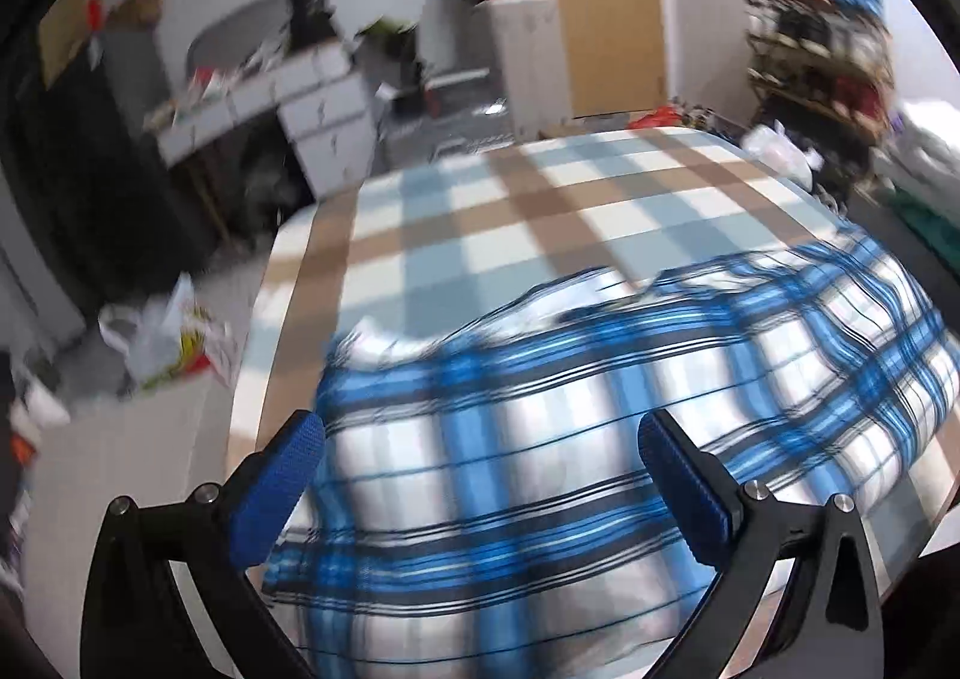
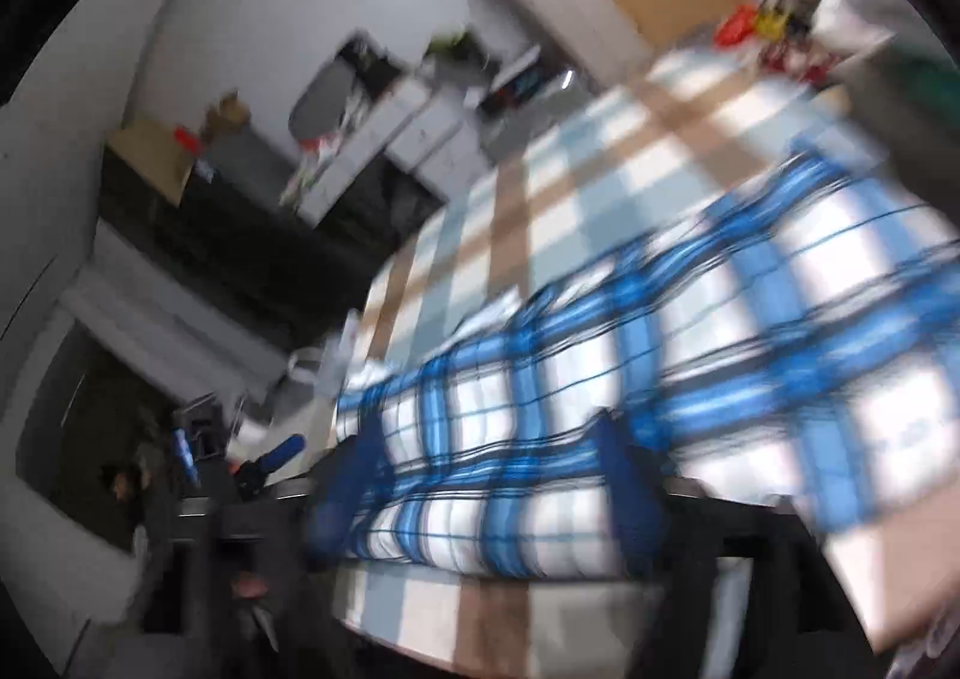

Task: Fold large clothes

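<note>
A blue, white and black plaid shirt (image 1: 540,391) lies spread on a table with a brown, pale blue and white checked cloth (image 1: 510,211). My left gripper (image 1: 480,475) hovers over the shirt's near part. Its blue pads (image 1: 288,475) stand wide apart, open, with nothing pinched. The right wrist view is blurred and tilted. There the shirt (image 2: 720,319) crosses the checked table (image 2: 540,199). My right gripper (image 2: 489,481) is open over the shirt's near edge, its pads on either side and gripping no fabric. The left gripper (image 2: 234,451) shows at the far left.
The table's left edge (image 1: 282,283) drops to a floor with plastic bags (image 1: 168,337). White drawers (image 1: 324,103) and dark furniture stand behind on the left. A cluttered rack (image 1: 822,49) stands at the back right, beside a wooden door (image 1: 600,1).
</note>
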Demonstrator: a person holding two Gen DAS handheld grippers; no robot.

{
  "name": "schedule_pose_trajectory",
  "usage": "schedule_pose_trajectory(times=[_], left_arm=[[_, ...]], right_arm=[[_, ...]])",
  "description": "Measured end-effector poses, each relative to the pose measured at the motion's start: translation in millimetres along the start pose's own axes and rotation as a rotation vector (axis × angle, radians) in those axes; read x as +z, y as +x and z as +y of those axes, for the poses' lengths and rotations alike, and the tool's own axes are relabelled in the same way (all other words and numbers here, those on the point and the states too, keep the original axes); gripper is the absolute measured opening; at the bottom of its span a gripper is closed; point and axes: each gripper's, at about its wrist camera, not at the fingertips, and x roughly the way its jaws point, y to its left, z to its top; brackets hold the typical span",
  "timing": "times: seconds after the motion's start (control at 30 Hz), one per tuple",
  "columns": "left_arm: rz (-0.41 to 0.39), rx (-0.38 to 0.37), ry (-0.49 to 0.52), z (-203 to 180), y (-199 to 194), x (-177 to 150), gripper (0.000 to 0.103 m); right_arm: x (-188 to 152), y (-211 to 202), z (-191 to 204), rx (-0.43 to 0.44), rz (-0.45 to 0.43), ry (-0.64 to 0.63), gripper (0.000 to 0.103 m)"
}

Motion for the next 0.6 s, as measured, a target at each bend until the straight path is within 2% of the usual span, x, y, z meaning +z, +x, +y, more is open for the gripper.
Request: schedule_pose_trajectory(times=[0.03,0.1,0.17,0.23,0.27,0.37,0.43,0.53,0.6], left_arm=[[0.002,-0.042,0.048,-19,-1,2,0.102],[0.042,-0.135,0.079,-42,3,3,0.102],[0.085,-0.259,0.052,-57,9,6,0.102],[0.164,-0.466,-0.014,-73,19,14,0.102],[0.191,-0.488,-0.022,-78,24,16,0.102],[0.216,-0.405,0.018,-103,36,18,0.102],[0.276,-0.372,0.010,-114,53,17,0.102],[0.354,-0.368,-0.036,-115,71,13,0.102],[0.349,-0.315,0.042,-125,70,12,0.102]], right_arm=[[4,-9,-7,-0.021,-0.012,0.022,0.091],[6,-23,-35,-0.055,-0.008,0.122,0.091],[2,-27,-77,-0.057,0.056,0.333,0.091],[-4,-22,-108,-0.033,0.107,0.494,0.091],[-5,-21,-116,-0.053,0.117,0.515,0.091],[-3,-16,-123,-0.120,0.139,0.478,0.090],[0,-11,-127,-0.100,0.132,0.505,0.091],[1,2,-131,-0.098,0.133,0.591,0.091],[1,11,-122,-0.160,0.154,0.551,0.090]])
